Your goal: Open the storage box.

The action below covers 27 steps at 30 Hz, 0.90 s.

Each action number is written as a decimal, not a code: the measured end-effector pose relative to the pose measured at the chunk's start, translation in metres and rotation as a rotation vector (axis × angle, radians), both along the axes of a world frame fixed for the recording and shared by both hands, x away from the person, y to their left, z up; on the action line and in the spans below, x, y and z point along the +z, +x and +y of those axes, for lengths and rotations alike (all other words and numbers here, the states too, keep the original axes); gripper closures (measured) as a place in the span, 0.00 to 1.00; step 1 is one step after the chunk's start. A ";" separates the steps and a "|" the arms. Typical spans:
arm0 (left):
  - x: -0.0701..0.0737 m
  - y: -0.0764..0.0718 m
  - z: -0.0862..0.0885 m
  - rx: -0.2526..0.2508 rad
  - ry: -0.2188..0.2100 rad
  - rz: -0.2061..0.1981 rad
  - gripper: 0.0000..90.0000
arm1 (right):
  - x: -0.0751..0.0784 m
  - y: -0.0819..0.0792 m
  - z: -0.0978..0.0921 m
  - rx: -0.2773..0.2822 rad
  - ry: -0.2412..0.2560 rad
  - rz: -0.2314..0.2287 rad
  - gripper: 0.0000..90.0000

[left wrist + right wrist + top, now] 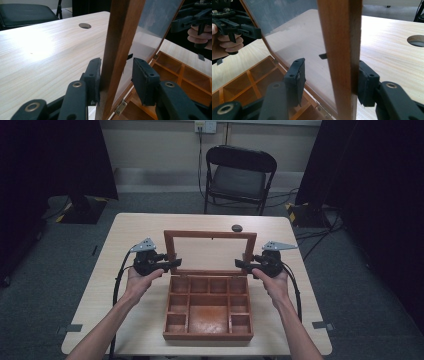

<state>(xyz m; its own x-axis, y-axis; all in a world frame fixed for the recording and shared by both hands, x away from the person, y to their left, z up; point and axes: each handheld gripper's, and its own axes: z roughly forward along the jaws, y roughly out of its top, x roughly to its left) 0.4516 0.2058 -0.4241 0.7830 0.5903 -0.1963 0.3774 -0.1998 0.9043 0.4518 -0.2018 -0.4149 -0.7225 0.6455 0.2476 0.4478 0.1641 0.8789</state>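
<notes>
1. At the middle of the table (pixel 125 227) sits the wooden box (pixel 208 336), tray open to the camera, its glass-paned lid (pixel 210 235) standing nearly upright on the hinges at the far edge.

2. Left gripper (pixel 173 264) is in on the lid's left frame rail. In the left gripper view the rail runs up between the two black jaws: one pad (pixel 94 75) lies against the wood, the other stands a little off on the glass side. Jaws apart, straddling, not clamped.

3. Right gripper (pixel 241 265), same story on the opposite rail! The right gripper view shows the outer pad (pixel 365 82) touching the wood and the inner one clear of the pane, so open around the rail.

4. The compartments (pixel 208 300) all look empty, small cells along the back and sides, one large bay in the centre. A brass hinge (pixel 121 107) shows just beneath the left gripper's jaws.

5. Where are we? I'd judge the lid work is mid-way: it is up, and both tools bracket it evenly. Whether it is being raised or lowered, I cannot tell.

6. Left to do, as I read it: nip both rails and swing the lid evenly so the hinges don't twist.

7. Beyond the table, a folding chair (pixel 240 175); a cable hole (pixel 237 227) lies behind the lid.
</notes>
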 end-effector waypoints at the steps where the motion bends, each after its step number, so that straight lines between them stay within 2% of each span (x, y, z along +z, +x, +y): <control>1: 0.000 0.000 0.000 0.003 -0.002 0.004 0.66 | -0.001 0.000 0.000 -0.001 0.000 0.000 0.53; 13: -0.002 0.003 0.000 0.009 -0.002 0.008 0.67 | -0.008 0.003 0.002 -0.017 -0.028 -0.001 0.57; 16: -0.004 0.004 -0.001 0.007 0.008 0.014 0.66 | -0.009 0.004 0.002 -0.018 -0.023 0.003 0.57; 18: -0.008 0.005 -0.001 -0.001 0.030 0.027 0.66 | -0.009 0.005 0.002 -0.018 -0.021 0.002 0.57; 21: -0.010 0.005 0.000 0.002 0.026 0.030 0.67 | -0.009 0.005 0.002 -0.018 -0.019 0.002 0.57; 23: -0.011 0.005 0.001 0.007 0.043 0.033 0.67 | -0.009 0.006 0.002 -0.022 -0.018 0.002 0.57; 27: -0.013 0.006 0.002 0.008 0.046 0.032 0.70 | -0.010 0.007 0.002 -0.027 -0.019 0.001 0.57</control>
